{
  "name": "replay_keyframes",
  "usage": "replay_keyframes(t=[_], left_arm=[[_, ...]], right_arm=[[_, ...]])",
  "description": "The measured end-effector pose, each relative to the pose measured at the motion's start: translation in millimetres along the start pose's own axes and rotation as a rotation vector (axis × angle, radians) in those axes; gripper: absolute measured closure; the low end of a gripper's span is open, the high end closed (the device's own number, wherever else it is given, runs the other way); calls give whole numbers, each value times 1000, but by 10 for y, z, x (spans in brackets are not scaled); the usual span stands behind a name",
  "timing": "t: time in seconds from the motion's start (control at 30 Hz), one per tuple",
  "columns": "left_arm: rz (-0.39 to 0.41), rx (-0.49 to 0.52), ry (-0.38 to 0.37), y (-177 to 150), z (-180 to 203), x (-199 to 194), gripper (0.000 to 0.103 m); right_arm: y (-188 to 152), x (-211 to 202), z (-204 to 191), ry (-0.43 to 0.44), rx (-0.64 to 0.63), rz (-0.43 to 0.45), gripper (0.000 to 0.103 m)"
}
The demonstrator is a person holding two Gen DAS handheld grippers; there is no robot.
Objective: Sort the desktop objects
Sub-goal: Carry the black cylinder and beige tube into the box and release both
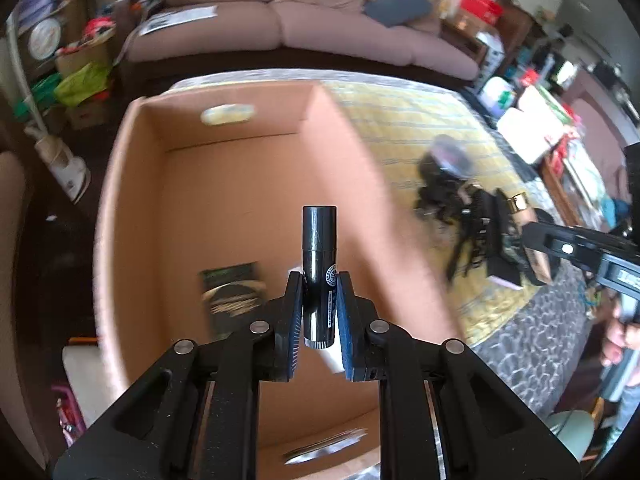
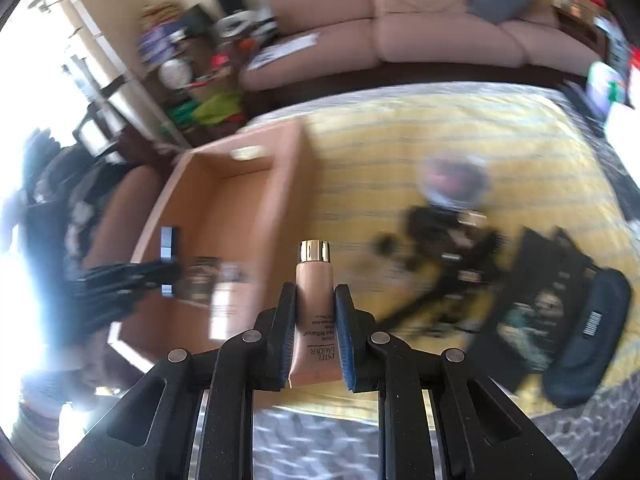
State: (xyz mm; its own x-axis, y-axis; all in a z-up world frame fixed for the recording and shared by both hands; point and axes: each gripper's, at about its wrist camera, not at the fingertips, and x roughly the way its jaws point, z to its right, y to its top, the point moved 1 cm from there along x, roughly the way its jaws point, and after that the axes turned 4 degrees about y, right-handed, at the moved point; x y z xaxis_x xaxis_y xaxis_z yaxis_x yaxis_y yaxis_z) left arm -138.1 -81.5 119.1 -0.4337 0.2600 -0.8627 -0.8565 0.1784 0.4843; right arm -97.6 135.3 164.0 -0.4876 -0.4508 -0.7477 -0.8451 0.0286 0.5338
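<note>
The left gripper (image 1: 319,286) is clamped on a glossy black cylindrical tube with a white round label (image 1: 319,264); both pads press its lower half and the tube stands upright between them. It hangs over the open brown cardboard box (image 1: 240,184), which sits on the left part of a yellow striped cloth (image 1: 408,128). On the box floor lie a dark flat packet with pale curved lines (image 1: 234,292) and, at the near edge, a silvery flat item (image 1: 324,446), too blurred to identify.

The right gripper (image 2: 314,304) is closed tight on a pale pink squeeze tube with a gold cap (image 2: 314,300), cap pointing away from the camera, pads pressing both sides. It is held above the cloth just right of the box's right wall.

To the right on the cloth lies a blurred heap of dark cosmetic items (image 2: 452,240), with a dark blue fabric pouch (image 2: 588,336) at the near right. A pink sofa (image 1: 304,20) stands beyond the table.
</note>
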Motion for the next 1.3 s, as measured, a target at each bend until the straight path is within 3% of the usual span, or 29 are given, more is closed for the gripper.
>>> replay_keyframes(t=[0.17, 0.27, 0.53, 0.63, 0.87, 1.13, 1.3], left_arm=[[-34, -20, 52, -169, -313, 41, 88], [-63, -11, 65, -278, -392, 102, 88], [-103, 22, 116, -490, -443, 187, 88], [-99, 27, 134, -506, -458, 184, 88], [-97, 134, 265, -560, -333, 260, 88], [-117, 160, 298, -510, -329, 334, 88], [-143, 214, 353, -429, -253, 470, 88]], right_arm=[[21, 414, -598, 64, -42, -52, 84], [-31, 722, -764, 103, -22, -100, 84], [-223, 1249, -990, 98, -7, -187, 84], [-262, 1371, -987, 67, -6, -202, 84], [-322, 1537, -1014, -44, -75, -223, 84], [-344, 1763, -1036, -183, -170, -261, 84], [-299, 1791, -987, -199, -154, -281, 84]])
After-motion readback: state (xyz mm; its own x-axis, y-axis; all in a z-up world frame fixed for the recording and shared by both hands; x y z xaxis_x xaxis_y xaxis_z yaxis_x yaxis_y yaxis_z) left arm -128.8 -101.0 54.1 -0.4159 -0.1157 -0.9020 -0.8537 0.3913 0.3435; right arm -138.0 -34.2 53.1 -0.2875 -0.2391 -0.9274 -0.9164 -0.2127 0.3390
